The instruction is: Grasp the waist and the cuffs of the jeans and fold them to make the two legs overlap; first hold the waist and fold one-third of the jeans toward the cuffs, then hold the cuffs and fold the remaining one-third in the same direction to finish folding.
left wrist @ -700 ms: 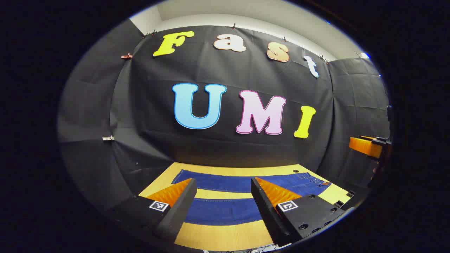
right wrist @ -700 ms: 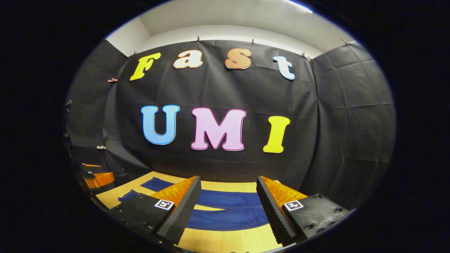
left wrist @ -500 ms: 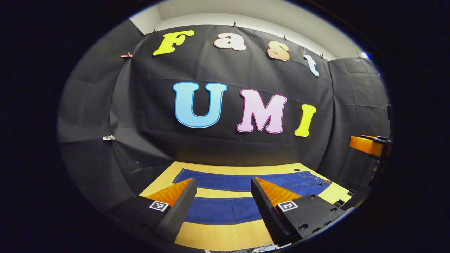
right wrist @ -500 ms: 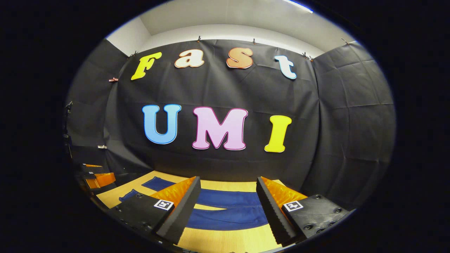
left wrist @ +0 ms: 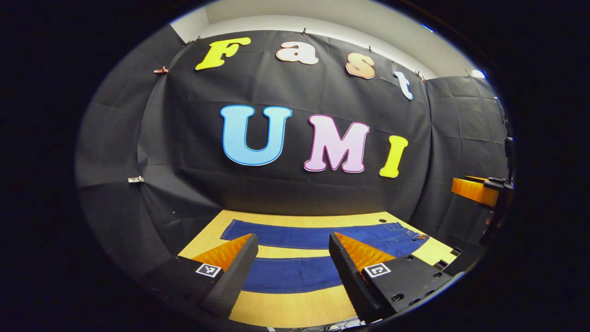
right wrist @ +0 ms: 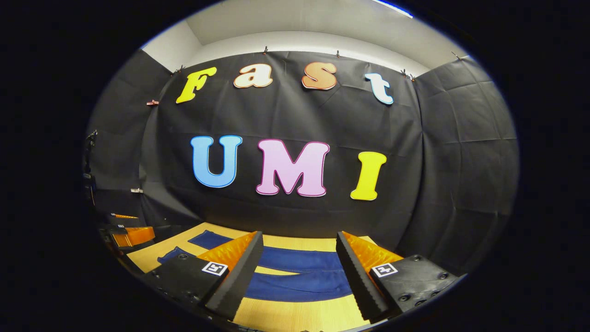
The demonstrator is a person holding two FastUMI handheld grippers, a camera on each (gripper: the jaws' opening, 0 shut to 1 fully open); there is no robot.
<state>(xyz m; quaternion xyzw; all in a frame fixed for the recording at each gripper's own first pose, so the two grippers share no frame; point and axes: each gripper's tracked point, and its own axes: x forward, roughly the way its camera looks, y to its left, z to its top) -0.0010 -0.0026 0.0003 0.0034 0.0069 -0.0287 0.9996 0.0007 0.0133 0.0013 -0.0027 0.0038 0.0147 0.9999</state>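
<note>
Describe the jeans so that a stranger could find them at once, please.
Below the black cloth wall lies a yellow wooden table. The jeans lie flat across it: dark blue denim, two legs spread apart, waist toward the right in the left gripper view. Nothing else there is blue cloth.

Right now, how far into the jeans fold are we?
Nothing folded yet. The jeans lie flat on the table, both legs spread apart, waist toward the right in the left gripper view. In hand: nothing; the left gripper and right gripper hover open above the legs. Left: overlap the legs, fold waist third, then cuff third.
</note>
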